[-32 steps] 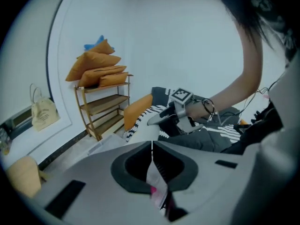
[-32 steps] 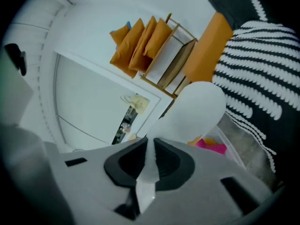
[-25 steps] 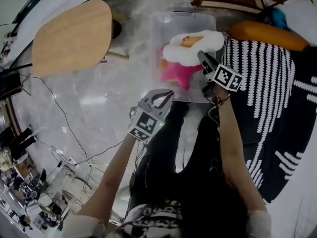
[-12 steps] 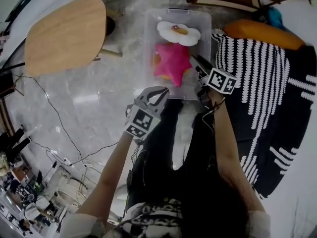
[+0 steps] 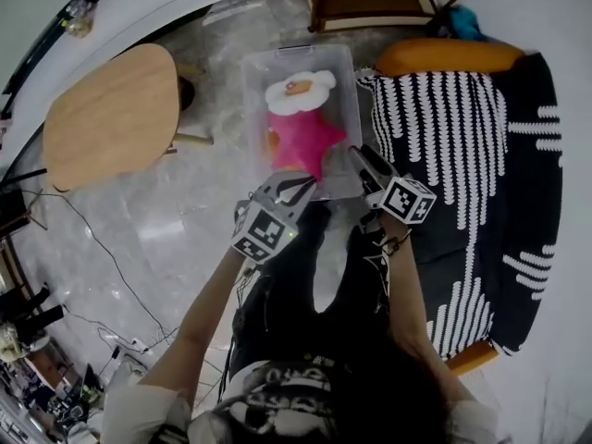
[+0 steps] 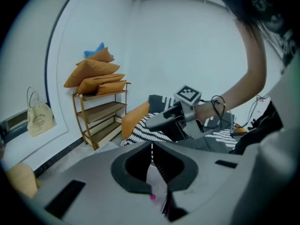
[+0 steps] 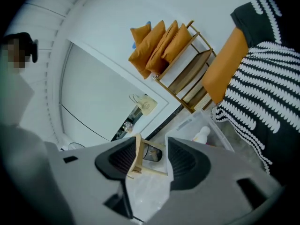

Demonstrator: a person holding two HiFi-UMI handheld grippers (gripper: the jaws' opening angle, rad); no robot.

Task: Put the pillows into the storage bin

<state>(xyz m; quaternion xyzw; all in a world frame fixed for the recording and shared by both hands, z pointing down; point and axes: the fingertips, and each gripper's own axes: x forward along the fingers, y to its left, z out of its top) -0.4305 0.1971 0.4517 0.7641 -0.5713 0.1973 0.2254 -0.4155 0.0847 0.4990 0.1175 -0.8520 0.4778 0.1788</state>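
**Progress.** A striped couch (image 5: 453, 146) stands right of the bin (image 5: 252, 95), and a shelf (image 6: 101, 111) stands beyond the bin's far end. The lidless bin, on the floor, holds two pillows. A pink star pillow (image 5: 305, 141) fills its near half and a white flower pillow (image 5: 301, 91) its far half, the two touching. A stack of orange pillows (image 6: 96, 76) still lies on top of the shelf, outside the bin. If these count, most of the task is judged still to do. The right gripper (image 7: 152, 148), at the bin's near right corner, has just been opening its jaws, which stand apart with nothing between them. The left gripper (image 6: 151, 146), at the bin's near edge, has its jaws together and empty.

**Obscured.** The orange cushion (image 5: 449, 55) at the couch end just right of the bin may be a loose pillow or part of the couch. The two grippers cover the bin's near wall. An orange patch (image 5: 272, 142) beside the star, inside the bin, cannot be identified. Both gripper views show only a sliver of the bin.
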